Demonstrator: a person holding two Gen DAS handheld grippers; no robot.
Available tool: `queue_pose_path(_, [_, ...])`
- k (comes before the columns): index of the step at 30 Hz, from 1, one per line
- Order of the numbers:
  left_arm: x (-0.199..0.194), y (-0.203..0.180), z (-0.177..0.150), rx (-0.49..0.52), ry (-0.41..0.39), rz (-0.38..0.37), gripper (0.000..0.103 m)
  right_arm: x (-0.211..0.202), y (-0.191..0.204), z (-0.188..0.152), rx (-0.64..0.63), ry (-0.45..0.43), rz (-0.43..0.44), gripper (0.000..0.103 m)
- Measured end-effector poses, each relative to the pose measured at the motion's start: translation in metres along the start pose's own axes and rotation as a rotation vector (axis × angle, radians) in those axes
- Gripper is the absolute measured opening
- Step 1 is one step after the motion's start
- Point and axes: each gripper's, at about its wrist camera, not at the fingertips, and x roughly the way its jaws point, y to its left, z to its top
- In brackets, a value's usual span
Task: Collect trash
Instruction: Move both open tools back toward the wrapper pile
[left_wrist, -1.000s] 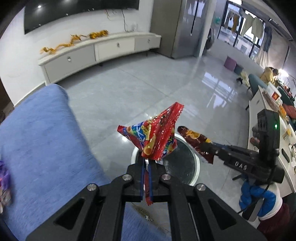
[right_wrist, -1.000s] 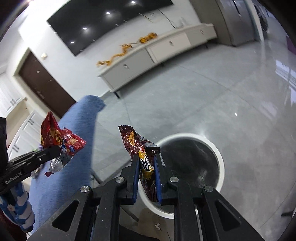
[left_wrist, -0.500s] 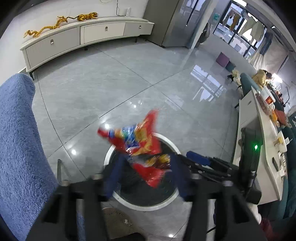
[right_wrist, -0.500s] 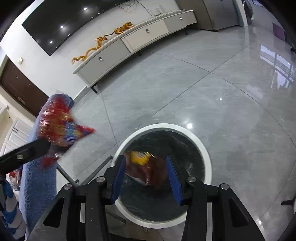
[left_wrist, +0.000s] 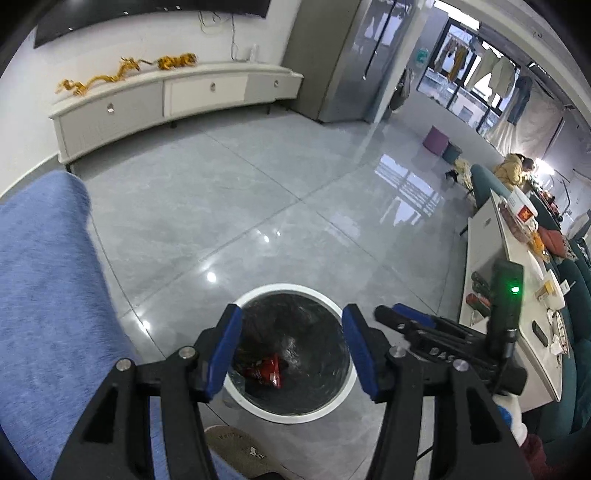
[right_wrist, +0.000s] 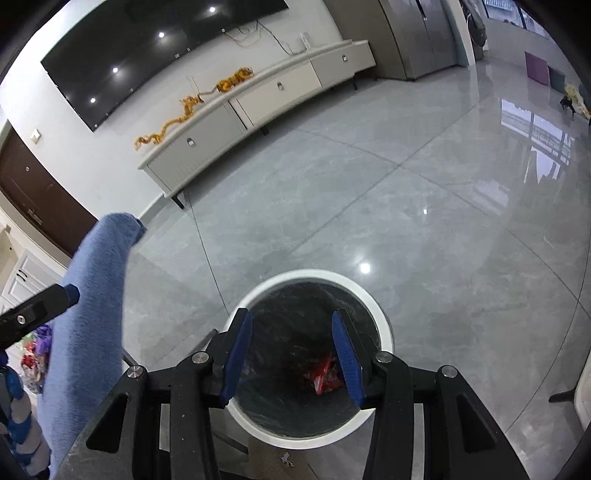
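A round white-rimmed trash bin (left_wrist: 280, 288) with a dark liner stands on the grey floor, also in the right wrist view (right_wrist: 314, 275). A red snack wrapper (left_wrist: 266, 370) lies at its bottom, seen too in the right wrist view (right_wrist: 324, 376). My left gripper (left_wrist: 291, 350) is open and empty, held above the bin. My right gripper (right_wrist: 291, 354) is open and empty, also above the bin; it shows at the right of the left wrist view (left_wrist: 402, 317). The left gripper's tip shows at the left edge of the right wrist view (right_wrist: 40, 304).
A blue fabric-covered surface (left_wrist: 44, 280) lies left of the bin, with more wrappers (right_wrist: 33, 354) on it. A white TV cabinet (left_wrist: 166, 99) lines the far wall. A white table (left_wrist: 517, 280) with clutter stands on the right. A slipper (left_wrist: 236, 446) sits beside the bin.
Both grippers opened over the bin and let go of their wrappers, which fell in. A red wrapper now lies at the bin's bottom.
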Motion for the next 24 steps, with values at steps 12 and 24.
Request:
queue_pose_path(12, [-0.133,0.056,-0.028,-0.063,-0.241,0.142,0.055,-0.089,0.100,0.012,-0.157,-0.152,0.131,0.043])
queue_pose_path(24, [-0.258,0.182,-0.136,-0.321,-0.420,0.476,0.066,-0.100,0.263,-0.010,-0.464,-0.115,0.341,0.049])
